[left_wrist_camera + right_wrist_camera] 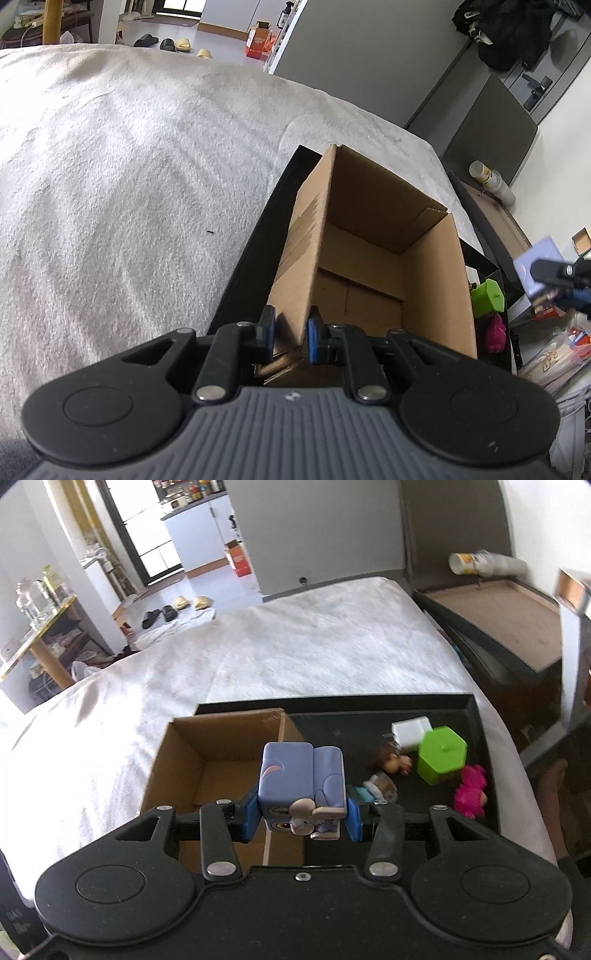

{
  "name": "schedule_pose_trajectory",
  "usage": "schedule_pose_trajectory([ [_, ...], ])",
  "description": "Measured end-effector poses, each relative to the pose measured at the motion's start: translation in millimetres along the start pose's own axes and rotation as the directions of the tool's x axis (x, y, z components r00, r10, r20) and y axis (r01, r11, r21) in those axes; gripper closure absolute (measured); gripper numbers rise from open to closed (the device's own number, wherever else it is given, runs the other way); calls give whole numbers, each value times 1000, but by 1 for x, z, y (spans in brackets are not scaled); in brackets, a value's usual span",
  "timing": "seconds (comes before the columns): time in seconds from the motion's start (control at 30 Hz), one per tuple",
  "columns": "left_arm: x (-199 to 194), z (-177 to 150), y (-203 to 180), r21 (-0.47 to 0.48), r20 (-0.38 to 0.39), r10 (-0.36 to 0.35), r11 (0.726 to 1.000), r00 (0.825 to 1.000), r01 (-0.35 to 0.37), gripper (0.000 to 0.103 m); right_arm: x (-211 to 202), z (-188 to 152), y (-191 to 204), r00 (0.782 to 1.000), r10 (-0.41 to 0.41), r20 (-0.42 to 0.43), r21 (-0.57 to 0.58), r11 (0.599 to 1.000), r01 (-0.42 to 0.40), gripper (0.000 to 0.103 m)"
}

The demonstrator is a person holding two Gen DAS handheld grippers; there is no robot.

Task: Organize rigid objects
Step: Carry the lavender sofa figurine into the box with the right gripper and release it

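An open cardboard box (369,266) stands in a black tray (251,236) on a white blanket. My left gripper (290,334) is shut on the box's near left wall, its blue pads pinching the cardboard edge. My right gripper (301,818) is shut on a lavender block-shaped toy figure (301,779), held above the tray beside the box (218,760). In the left wrist view that toy (537,264) and the right gripper appear blurred at the far right. On the tray (480,716) lie a green hexagonal box (441,755), a pink toy (471,790), a white block (410,733) and small figures (397,762).
The white blanket (277,642) covers the surface left of and behind the tray. A brown-topped dark side table (517,616) with a tipped cup (480,563) stands at the right. Slippers and an orange box lie on the far floor.
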State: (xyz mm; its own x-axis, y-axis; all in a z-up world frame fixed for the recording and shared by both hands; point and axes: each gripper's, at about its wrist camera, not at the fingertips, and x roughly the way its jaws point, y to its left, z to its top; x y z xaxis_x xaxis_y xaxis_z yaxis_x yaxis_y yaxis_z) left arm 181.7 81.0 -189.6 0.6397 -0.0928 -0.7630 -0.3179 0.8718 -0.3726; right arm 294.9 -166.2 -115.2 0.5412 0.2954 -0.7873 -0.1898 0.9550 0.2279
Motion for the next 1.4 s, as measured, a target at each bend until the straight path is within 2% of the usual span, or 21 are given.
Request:
schedule_pose_trajectory([
  [0.27, 4, 6, -5, 14, -56, -2, 1000, 998, 3, 87, 17, 13, 28, 999, 36, -39, -33, 999, -38, 59],
  [0.6, 10, 16, -6, 35, -132, -5, 999, 991, 9, 87, 52, 8, 53, 989, 78, -122, -34, 996, -83, 59],
  [1.0, 16, 26, -4, 59, -161, -15, 998, 987, 24, 87, 99, 14, 79, 981, 98, -168, -61, 992, -110, 59],
  [1.4, 18, 31, -5, 43, -184, 9, 999, 983, -1, 87, 138, 22, 85, 976, 114, -188, -41, 991, -124, 57],
])
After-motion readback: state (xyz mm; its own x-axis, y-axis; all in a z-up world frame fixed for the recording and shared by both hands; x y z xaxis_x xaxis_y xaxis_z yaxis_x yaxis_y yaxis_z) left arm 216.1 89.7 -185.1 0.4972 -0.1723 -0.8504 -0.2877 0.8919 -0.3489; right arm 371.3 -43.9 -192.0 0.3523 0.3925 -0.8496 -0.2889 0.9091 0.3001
